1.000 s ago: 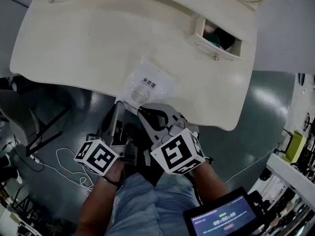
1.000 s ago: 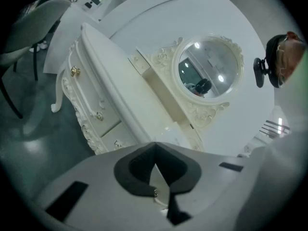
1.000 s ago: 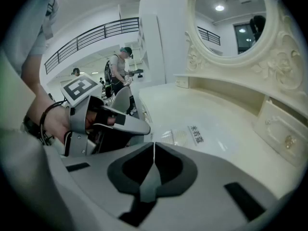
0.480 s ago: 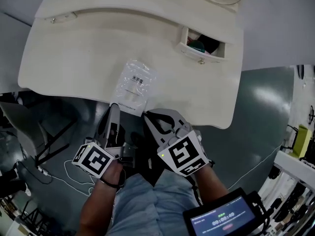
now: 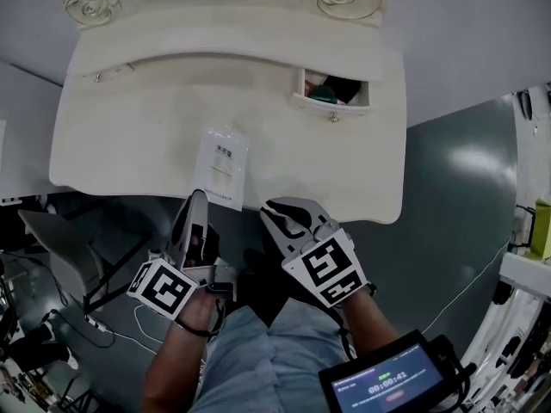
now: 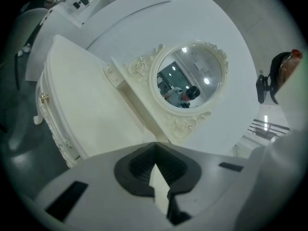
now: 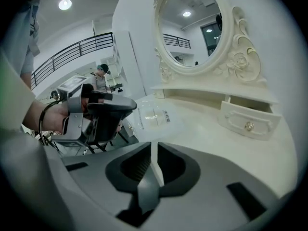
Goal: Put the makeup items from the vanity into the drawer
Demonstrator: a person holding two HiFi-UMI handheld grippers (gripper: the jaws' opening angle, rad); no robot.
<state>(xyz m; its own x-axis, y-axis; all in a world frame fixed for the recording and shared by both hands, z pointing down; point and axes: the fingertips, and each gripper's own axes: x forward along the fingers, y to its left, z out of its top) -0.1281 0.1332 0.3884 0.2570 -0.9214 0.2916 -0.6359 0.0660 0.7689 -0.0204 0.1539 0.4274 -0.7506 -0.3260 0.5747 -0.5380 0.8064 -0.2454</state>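
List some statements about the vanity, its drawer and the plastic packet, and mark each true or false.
1. The small drawer on the vanity's right side is open. True.
2. The plastic packet lies inside the drawer. False: it lies flat on the tabletop, near the front edge.
3. The left gripper holds the packet. False: its jaws are shut with nothing between them.
4. A mirror in a carved frame stands at the back of the vanity. True.
5. The drawer is empty. False: a teal item shows inside.
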